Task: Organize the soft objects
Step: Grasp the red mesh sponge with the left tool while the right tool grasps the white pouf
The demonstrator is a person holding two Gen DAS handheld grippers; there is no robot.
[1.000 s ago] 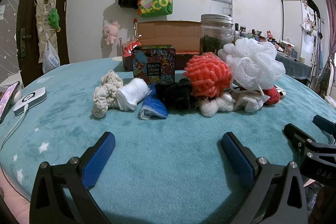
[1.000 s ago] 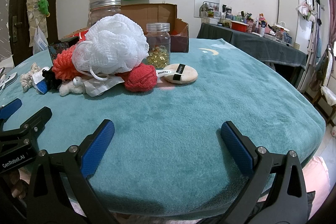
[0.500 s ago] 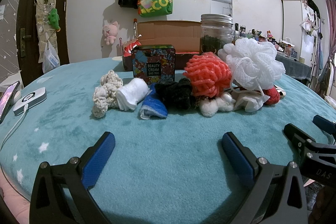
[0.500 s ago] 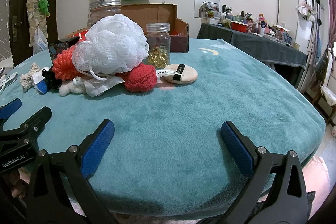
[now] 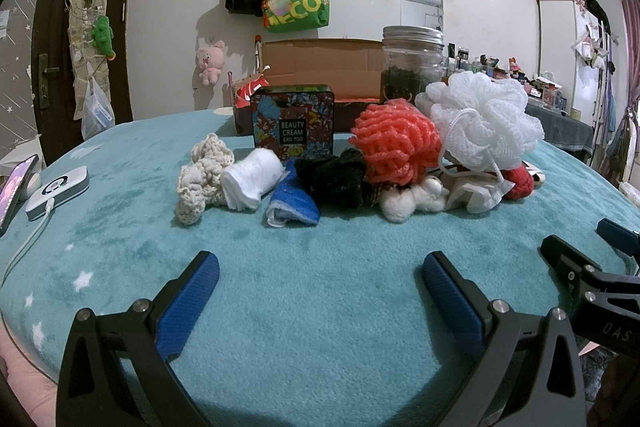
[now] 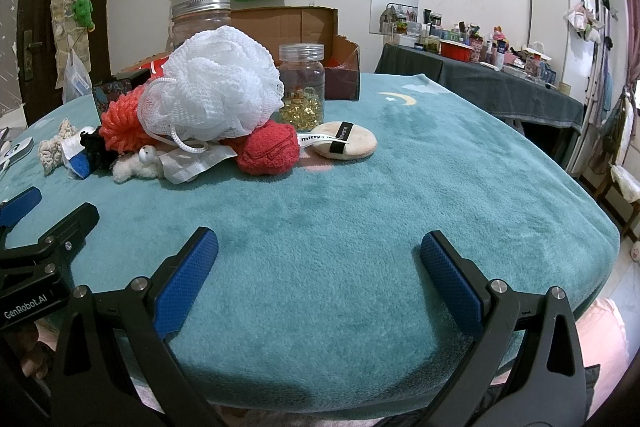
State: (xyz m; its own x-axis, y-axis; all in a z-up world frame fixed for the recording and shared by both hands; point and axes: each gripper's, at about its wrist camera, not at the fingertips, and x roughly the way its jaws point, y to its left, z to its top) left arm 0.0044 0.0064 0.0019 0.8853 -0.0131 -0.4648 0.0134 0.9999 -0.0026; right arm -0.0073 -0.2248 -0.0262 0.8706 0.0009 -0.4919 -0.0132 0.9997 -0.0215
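Across the teal plush blanket my left gripper and right gripper hover with jaws spread wide, holding nothing; well ahead lies a row of soft things. Fluffy white mesh bath pouf sits touching the coral mesh pouf; the rolled white cloth lies beside the cream crocheted piece.

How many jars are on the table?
2. A big jar with a metal lid stands behind the white pouf. A small jar of gold bits stands right of the pouf, behind the puff. The pile could hide others.
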